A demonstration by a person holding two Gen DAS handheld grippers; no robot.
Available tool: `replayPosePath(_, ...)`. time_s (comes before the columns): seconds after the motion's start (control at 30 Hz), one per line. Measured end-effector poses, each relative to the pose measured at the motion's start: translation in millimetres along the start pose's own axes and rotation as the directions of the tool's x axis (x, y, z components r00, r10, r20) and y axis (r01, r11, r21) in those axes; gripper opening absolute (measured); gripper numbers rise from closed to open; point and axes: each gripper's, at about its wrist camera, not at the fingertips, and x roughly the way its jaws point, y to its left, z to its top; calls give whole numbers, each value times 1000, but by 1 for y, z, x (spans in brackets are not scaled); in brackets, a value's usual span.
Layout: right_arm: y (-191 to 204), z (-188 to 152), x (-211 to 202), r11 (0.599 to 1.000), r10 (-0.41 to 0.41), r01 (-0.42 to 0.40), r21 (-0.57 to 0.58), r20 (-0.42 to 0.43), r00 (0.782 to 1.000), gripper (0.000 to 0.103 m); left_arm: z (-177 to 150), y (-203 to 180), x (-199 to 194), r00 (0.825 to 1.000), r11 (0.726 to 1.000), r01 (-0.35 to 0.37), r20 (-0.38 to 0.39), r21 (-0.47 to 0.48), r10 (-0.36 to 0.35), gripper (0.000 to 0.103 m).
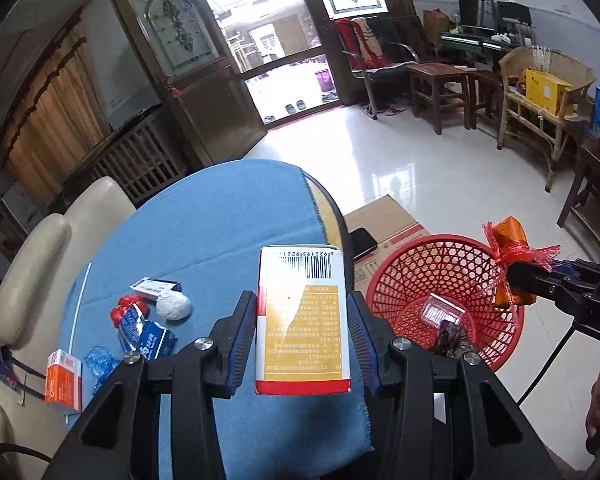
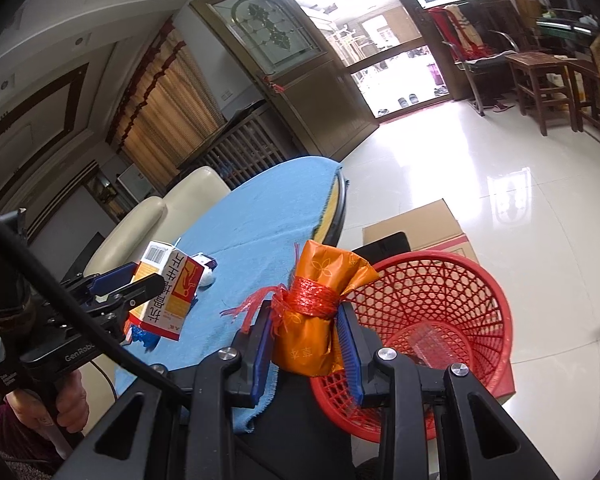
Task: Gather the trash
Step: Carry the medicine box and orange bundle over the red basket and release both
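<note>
My left gripper (image 1: 302, 304) is shut on a white, orange and red carton (image 1: 302, 332), held over the blue-clothed round table (image 1: 219, 216). My right gripper (image 2: 304, 320) is shut on an orange packet tied with red string (image 2: 320, 276), held at the table edge beside the red mesh basket (image 2: 440, 300). The basket (image 1: 440, 272) stands on the floor, with a clear plastic piece (image 1: 444, 312) and a dark scrap inside. The left wrist view shows the orange packet (image 1: 510, 236) above the basket rim. On the table's left lie a white paper ball (image 1: 173, 306), a small blue-white box (image 1: 155, 286), a blue-red wrapper (image 1: 135, 324) and an orange box (image 1: 63, 376).
A cardboard box (image 1: 388, 216) with a black phone (image 1: 362, 242) on it sits behind the basket. Cream chairs (image 1: 39, 280) stand at the table's left. Wooden stools and a wicker chair (image 1: 540, 92) line the far right wall. A hand (image 2: 73, 400) grips the left tool.
</note>
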Motion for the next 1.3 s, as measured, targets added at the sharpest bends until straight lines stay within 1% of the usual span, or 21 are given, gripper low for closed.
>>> replayPosePath(0.2, -12, 1, -7, 999, -20, 20, 25, 12, 1000, 33, 4, -13, 4, 998, 998, 65, 11, 14, -65, 48)
replayPosePath(0.33, -21, 2, -8, 999, -33, 32, 44, 13, 999, 33, 6, -20, 9, 992, 992, 126, 5, 17, -126, 48)
replayPosePath(0.4, -24, 1, -9, 998, -39, 38, 52, 11, 999, 33, 7, -24, 15, 987, 987, 161, -7, 16, -161, 48)
replayPosePath(0.67, -41, 0, -7, 993, -54, 54, 101, -3, 999, 34, 9, -43, 41, 965, 967, 254, -66, 7, -253, 48)
replayPosePath(0.73, -44, -2, -5, 992, -56, 58, 111, -14, 998, 35, 9, -47, 47, 956, 960, 281, -84, -1, -280, 48)
replayPosePath(0.77, -45, -2, -4, 992, -60, 61, 114, -17, 998, 36, 9, -48, 50, 952, 956, 294, -90, -5, -293, 49)
replayPosePath(0.8, -46, -2, -3, 991, -62, 64, 118, -20, 998, 36, 8, -49, 52, 950, 955, 298, -93, -8, -297, 54)
replayPosePath(0.87, -48, -4, -2, 990, -60, 63, 123, -29, 998, 36, 7, -48, 54, 951, 955, 296, -90, -13, -296, 62)
replayPosePath(0.97, -49, -3, 0, 989, -71, 76, 128, -42, 997, 36, 1, -42, 57, 954, 959, 282, -98, -22, -282, 62)
replayPosePath(1.13, -50, -2, -3, 988, -74, 79, 132, -40, 996, 37, -16, -22, 52, 965, 971, 235, -103, -54, -239, 62)
replayPosePath(1.17, -49, -1, -4, 988, -74, 79, 131, -37, 997, 37, -20, -16, 49, 969, 973, 221, -101, -63, -227, 63)
replayPosePath(1.3, -45, 1, -3, 989, -67, 72, 126, -43, 997, 37, -35, 4, 37, 986, 989, 127, -101, -79, -134, 63)
